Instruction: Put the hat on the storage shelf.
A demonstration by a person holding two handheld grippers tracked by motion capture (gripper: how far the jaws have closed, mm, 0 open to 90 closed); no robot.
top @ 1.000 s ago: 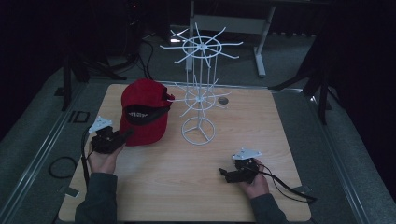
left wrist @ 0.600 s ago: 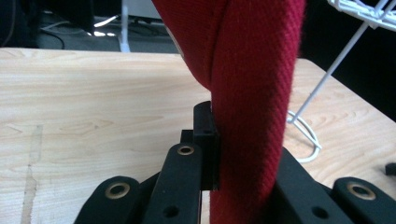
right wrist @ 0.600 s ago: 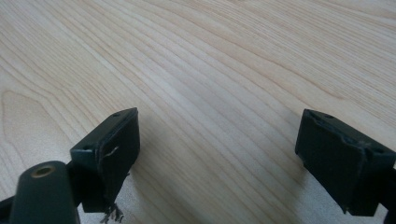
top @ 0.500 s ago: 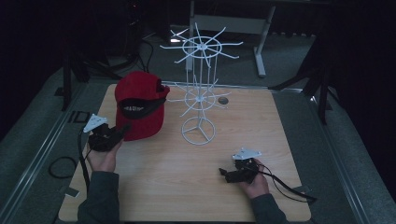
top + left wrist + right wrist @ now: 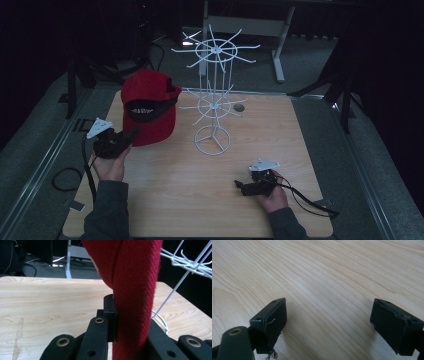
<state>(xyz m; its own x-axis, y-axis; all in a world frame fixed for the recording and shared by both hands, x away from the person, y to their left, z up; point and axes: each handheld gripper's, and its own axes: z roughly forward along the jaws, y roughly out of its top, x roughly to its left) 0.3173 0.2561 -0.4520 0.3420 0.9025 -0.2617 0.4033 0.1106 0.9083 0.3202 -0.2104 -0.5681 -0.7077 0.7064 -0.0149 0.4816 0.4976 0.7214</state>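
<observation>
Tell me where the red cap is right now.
In the high view the red cap is at the table's left, tipped up by the left claw, just left of the white wire rack.

Setting: lab or recording studio bay, not a home. Light-wood table [image 5: 165, 200] stands alone in a dark, blacked-out room. Grey carpeted floor [image 5: 30, 150] all around it. At 12 o'clock, the metal legs of a desk frame [image 5: 280, 45]. At 10–11 o'clock, dark stands [image 5: 72, 85] and loose cables [image 5: 157, 50]; another dark stand [image 5: 345, 100] at 2 o'clock. A cable loop [image 5: 65, 179] lies on the floor at 8 o'clock. On the table, a white wire display rack [image 5: 214, 95], shop-type.
</observation>
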